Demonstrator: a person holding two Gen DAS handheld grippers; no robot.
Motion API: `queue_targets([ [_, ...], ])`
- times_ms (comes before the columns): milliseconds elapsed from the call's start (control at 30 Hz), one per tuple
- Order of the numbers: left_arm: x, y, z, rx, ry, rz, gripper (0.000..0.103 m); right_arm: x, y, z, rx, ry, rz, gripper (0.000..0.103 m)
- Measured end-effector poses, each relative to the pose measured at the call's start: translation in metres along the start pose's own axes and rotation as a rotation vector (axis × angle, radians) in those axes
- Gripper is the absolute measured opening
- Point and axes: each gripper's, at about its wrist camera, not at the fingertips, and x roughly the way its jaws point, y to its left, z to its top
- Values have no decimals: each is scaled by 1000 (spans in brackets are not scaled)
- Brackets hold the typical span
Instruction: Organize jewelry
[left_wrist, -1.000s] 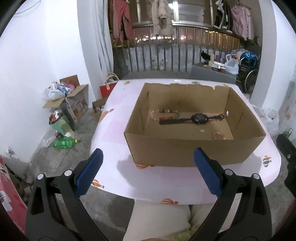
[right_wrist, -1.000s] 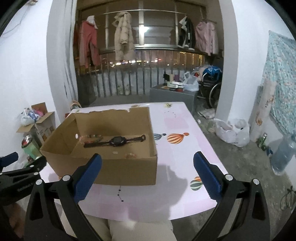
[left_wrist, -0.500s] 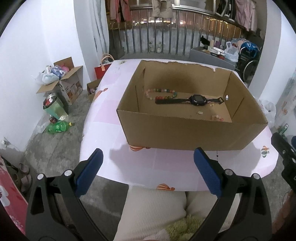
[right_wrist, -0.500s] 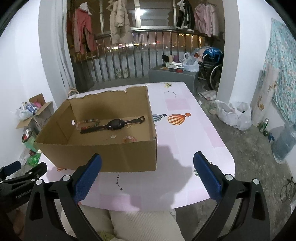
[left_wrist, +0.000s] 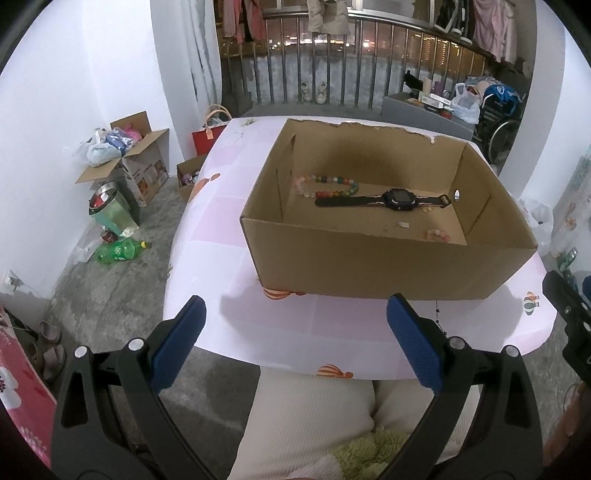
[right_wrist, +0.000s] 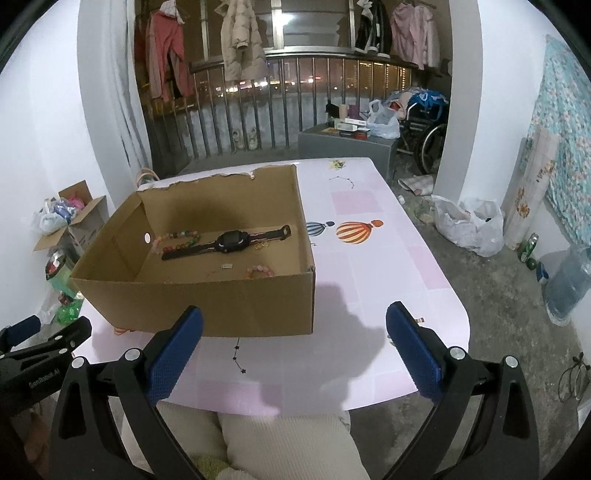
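Cardboard box (left_wrist: 388, 266) sits near the table's (right_wrist: 388, 266) front edge; both tongs (left_wrist: 295, 347) (right_wrist: 293, 345) gape empty.

1. The bench (right_wrist: 388, 258) is pale pink with lighter squares and printed striped hot-air balloons (right_wrist: 356, 232) in orange and blue.
2. The cardboard box (left_wrist: 369, 266) is plain brown.
3. The watch (left_wrist: 399, 198) is black.
4. The bead bracelet (left_wrist: 327, 184) is multicoloured.
5. The hand-held gripper pads (right_wrist: 173, 360) are blue on black frames.
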Motion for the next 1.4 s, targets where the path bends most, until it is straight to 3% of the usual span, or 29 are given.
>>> queue_targets([
  [567, 3, -1, 1, 2, 19, 16, 95, 5, -3, -3, 0, 37, 1, 97],
  [1100, 16, 21, -2, -41, 84, 101, 95, 24, -6, -6, 2, 128, -12, 96],
  [1400, 23, 26, 3, -19, 112, 69, 95, 35, -14, 0, -10, 183, -43, 96],
])
